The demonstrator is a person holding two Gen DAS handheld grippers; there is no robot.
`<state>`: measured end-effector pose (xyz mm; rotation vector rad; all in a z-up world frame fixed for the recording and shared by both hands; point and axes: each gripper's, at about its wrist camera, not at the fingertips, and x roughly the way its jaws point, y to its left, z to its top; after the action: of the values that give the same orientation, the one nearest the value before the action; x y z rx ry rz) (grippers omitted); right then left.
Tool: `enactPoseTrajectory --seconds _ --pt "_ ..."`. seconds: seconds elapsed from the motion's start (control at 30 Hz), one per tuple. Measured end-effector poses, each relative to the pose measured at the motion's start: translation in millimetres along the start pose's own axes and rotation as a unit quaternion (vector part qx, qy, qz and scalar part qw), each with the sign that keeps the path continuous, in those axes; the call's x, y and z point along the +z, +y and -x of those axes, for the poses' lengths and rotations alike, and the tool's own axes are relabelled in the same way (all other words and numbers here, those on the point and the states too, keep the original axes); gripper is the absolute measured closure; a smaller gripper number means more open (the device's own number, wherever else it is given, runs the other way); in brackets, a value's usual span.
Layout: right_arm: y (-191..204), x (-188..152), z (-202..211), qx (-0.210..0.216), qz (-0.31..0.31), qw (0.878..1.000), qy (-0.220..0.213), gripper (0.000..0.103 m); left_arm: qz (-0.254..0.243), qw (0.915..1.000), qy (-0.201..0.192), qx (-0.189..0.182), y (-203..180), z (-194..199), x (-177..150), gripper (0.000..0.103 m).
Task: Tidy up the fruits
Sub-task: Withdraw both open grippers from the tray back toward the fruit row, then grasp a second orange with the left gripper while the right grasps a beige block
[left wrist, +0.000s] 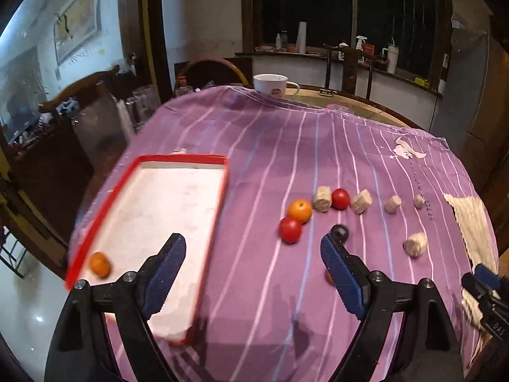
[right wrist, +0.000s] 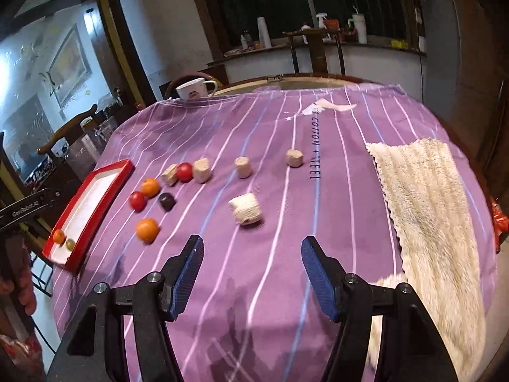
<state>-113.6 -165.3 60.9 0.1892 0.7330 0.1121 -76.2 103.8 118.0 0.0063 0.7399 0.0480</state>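
While my left tongs (left wrist: 253, 250) hang spread wide with nothing between their ribbed blue pads, they straddle the right-hand rim of the red-edged tray (left wrist: 219, 197) — a shallow rectangle with a matte white floor. One small orange fruit (left wrist: 100, 264) sits in its near left corner; from my right side a smaller greenish fruit (right wrist: 70, 243) shows just beside it.

Right of the tray, on the purple cloth (left wrist: 270, 146) with its thin pale stripes over the round worktop, smooth round fruits lie loose: a glossy red one (left wrist: 290, 229) touching an orange one (left wrist: 300, 210), another red one (left wrist: 340, 198) wedged between two rough beige cork-like stubs (left wrist: 322, 198), a dark, almost black piece (right wrist: 167, 201), and a further orange (right wrist: 147, 229) nearer me. More of those stubby cylinders are scattered rightward, the largest (right wrist: 246, 213) lying on its side, pale and fibrous.

My right tongs (right wrist: 251, 256) are likewise released — empty, pads apart above bare cloth. Farthest right, a shaggy cream towel (right wrist: 429, 210) with a scalloped edge drapes over the worktop's edge. A white mug (right wrist: 194, 89) stands at the far rim.
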Motion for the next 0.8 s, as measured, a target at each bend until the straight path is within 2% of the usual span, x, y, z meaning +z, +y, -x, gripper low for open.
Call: enactPoseTrajectory --seconds 0.13,0.27,0.33,0.43,0.57,0.63,0.8 --pt "27.2 -7.5 34.0 -0.005 0.023 0.999 -0.032 0.034 -0.004 0.9998 -0.013 0.016 18.7 25.3 -10.2 0.017" --pt "45.2 -15.3 56.3 -0.034 0.054 0.997 -0.049 0.034 -0.008 0.9995 -0.022 0.024 30.8 39.2 -19.4 0.017" --pt "47.7 -17.4 60.0 -0.043 0.058 0.996 -0.048 0.034 -0.003 0.9997 -0.02 0.015 36.3 39.8 -21.2 0.017" --pt "45.2 -15.3 58.2 -0.043 0.056 0.997 -0.042 0.034 0.016 0.9996 -0.016 -0.02 49.2 39.9 -21.2 0.017" --pt "41.3 -8.0 59.9 -0.039 0.048 0.997 -0.043 0.034 0.06 0.9964 -0.03 -0.052 66.9 38.6 -19.5 0.017" --pt "42.4 -5.8 56.3 -0.045 0.055 0.997 -0.041 0.034 0.069 0.9953 -0.02 -0.064 70.2 31.0 -20.8 0.017" --pt "48.7 -4.6 33.6 -0.059 0.078 0.995 -0.022 0.034 0.082 0.9918 0.044 -0.088 73.2 -4.4 -23.9 0.017"
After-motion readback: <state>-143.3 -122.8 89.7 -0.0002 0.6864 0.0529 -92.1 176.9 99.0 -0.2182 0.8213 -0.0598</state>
